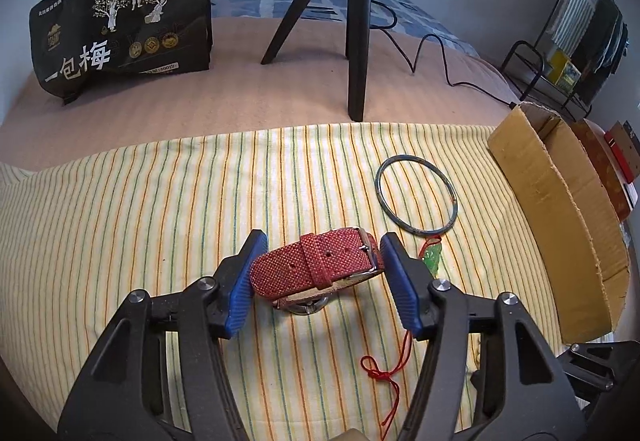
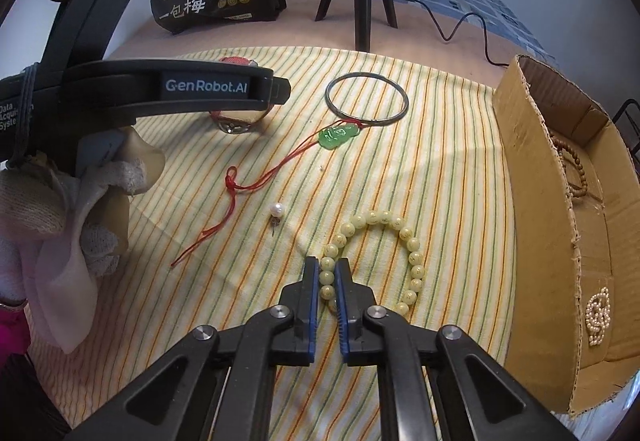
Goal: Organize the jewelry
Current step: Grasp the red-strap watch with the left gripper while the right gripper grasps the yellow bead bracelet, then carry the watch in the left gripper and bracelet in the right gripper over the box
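A red woven-strap watch (image 1: 320, 267) lies on the striped cloth between the open blue pads of my left gripper (image 1: 322, 269); the left pad touches the strap, the right pad stands close to it. My right gripper (image 2: 328, 277) is shut on a pale yellow bead bracelet (image 2: 400, 229) that lies on the cloth. A thin dark bangle (image 1: 416, 193) (image 2: 366, 99), a green pendant on a red cord (image 2: 338, 135) (image 1: 432, 257) and a pearl stud (image 2: 277, 211) lie loose on the cloth.
A cardboard box (image 2: 536, 225) (image 1: 560, 209) stands at the right, holding a brown bead string (image 2: 572, 169) and a pearl piece (image 2: 598, 315). A black tripod (image 1: 356, 21) with cable and a black snack bag (image 1: 124, 21) stand behind. The left gripper's body (image 2: 160, 89) spans the right wrist view.
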`<move>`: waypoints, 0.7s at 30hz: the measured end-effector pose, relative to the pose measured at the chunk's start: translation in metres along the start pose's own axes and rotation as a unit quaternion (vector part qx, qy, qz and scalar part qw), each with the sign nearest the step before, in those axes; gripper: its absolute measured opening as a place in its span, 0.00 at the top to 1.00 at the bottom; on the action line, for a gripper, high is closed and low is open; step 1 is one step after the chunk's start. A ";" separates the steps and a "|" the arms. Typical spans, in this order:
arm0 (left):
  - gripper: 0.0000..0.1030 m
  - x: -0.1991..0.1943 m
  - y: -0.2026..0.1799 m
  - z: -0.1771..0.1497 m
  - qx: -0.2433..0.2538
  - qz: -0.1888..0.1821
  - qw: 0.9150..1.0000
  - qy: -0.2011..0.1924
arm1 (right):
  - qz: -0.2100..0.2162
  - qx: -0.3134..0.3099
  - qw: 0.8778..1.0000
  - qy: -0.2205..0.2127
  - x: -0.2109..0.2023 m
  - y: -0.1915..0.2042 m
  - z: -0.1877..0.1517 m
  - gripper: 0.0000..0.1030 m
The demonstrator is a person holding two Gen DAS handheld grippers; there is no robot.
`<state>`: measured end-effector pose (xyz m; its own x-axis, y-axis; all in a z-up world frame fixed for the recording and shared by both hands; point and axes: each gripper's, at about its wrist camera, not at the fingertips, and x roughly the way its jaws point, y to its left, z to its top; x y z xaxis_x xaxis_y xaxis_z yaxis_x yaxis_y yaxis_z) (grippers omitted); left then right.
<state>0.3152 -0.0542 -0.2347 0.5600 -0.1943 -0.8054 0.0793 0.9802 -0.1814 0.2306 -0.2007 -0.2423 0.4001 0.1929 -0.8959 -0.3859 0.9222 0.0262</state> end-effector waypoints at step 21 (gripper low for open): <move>0.42 -0.058 -0.002 -0.001 0.025 -0.015 0.999 -0.040 | 0.025 0.024 0.998 -0.048 -0.040 -0.006 -0.002 0.95</move>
<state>0.2816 -0.0454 -0.1886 0.6205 -0.2218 -0.7522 0.1364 0.9751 -0.1749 0.2151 -0.2142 -0.2078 0.4599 0.2683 -0.8465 -0.3675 0.9253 0.0936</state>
